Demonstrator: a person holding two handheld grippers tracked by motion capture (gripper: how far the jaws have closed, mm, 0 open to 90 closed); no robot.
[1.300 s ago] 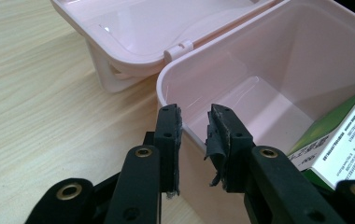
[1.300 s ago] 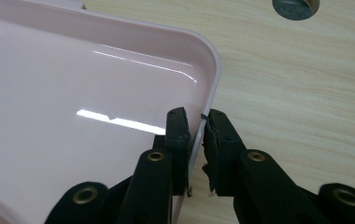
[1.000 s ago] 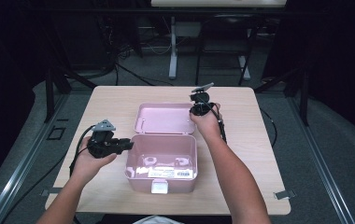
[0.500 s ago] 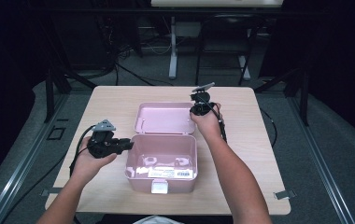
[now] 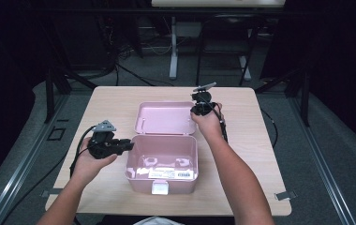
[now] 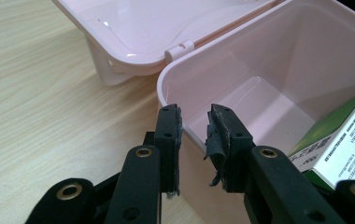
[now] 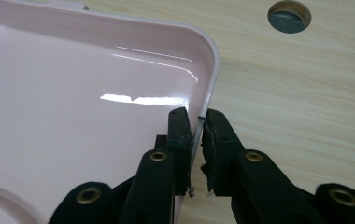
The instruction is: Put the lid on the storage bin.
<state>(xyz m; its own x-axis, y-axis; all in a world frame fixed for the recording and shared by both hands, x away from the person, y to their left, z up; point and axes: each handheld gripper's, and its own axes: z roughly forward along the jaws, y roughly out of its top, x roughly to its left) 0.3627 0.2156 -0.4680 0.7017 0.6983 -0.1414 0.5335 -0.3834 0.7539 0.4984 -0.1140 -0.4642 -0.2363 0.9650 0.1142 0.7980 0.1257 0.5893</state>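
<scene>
I see the pale pink plastic box (image 5: pixel 163 161) sitting near the front edge of the light wooden table (image 5: pixel 260 154), its hinged pink lid (image 5: pixel 164 117) thrown back flat behind it. There is open tabletop on both sides of the box, wider on my right, and a bare strip behind the lid towards the far edge. A round cable hole (image 7: pixel 289 15) in the tabletop lies beyond the lid's corner in the right gripper view.

My left gripper (image 5: pixel 128 144) sits at the box's left wall, up near the rim. In the left gripper view (image 6: pixel 195 135) the jaws straddle that wall, one outside and one inside, with a narrow gap between them; the inner pad looks to rest on the plastic, but I cannot tell whether both pads press. A green and white carton (image 6: pixel 348 140) lies inside the box on the floor.

My right gripper (image 5: pixel 198 110) is at the lid's right edge. In its own view (image 7: pixel 198 123) the jaws stand nearly closed, pinching the thin rim of the lid close to its rounded corner.
</scene>
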